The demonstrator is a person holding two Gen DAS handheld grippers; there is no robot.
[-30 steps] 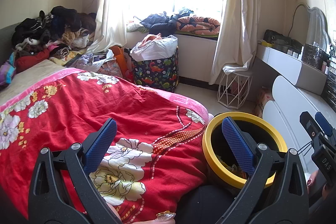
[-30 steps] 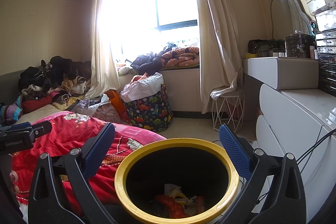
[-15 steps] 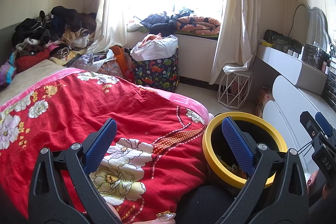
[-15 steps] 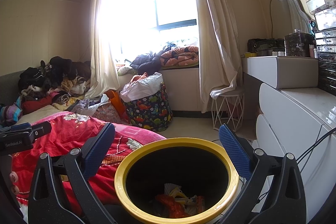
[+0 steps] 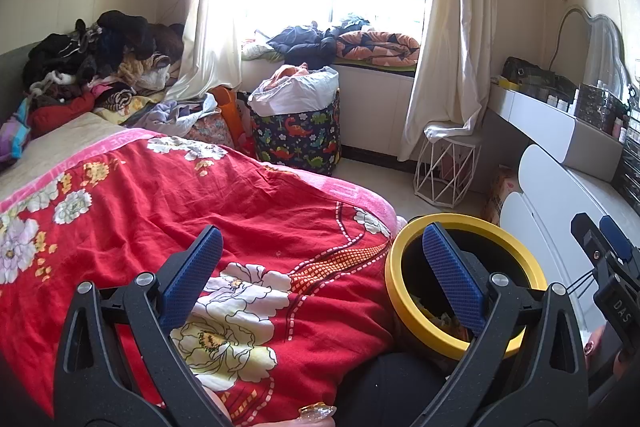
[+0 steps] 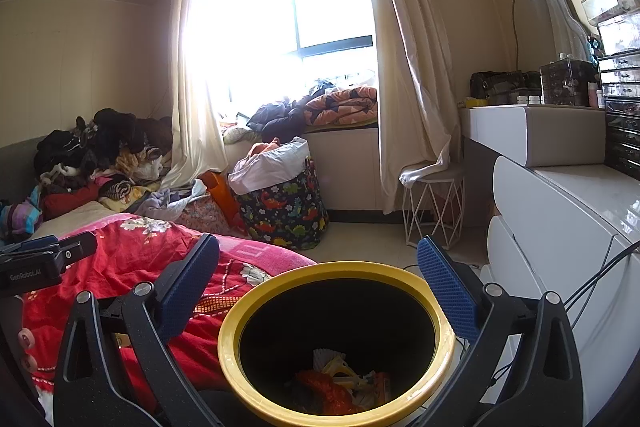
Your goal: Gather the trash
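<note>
A black trash bin with a yellow rim point(image 6: 424, 279) stands beside the bed, holding crumpled orange, white and yellow trash point(image 6: 336, 381) at its bottom. My right gripper point(image 6: 320, 267) hovers open just above the bin's mouth, its blue pads empty. In the left wrist view the same bin point(image 5: 400, 291) sits at lower right, partly behind one pad. My left gripper point(image 5: 320, 267) is open over the red floral blanket point(image 5: 160, 203) with nothing between its fingers. Each gripper shows at the edge of the other's view.
A dinosaur-print laundry basket point(image 5: 298, 135) stands near the window, with a white wire stool point(image 5: 446, 167) to its right. White dresser drawers point(image 6: 560, 219) line the right wall. Piled clothes point(image 5: 100, 67) cover the bed's far end.
</note>
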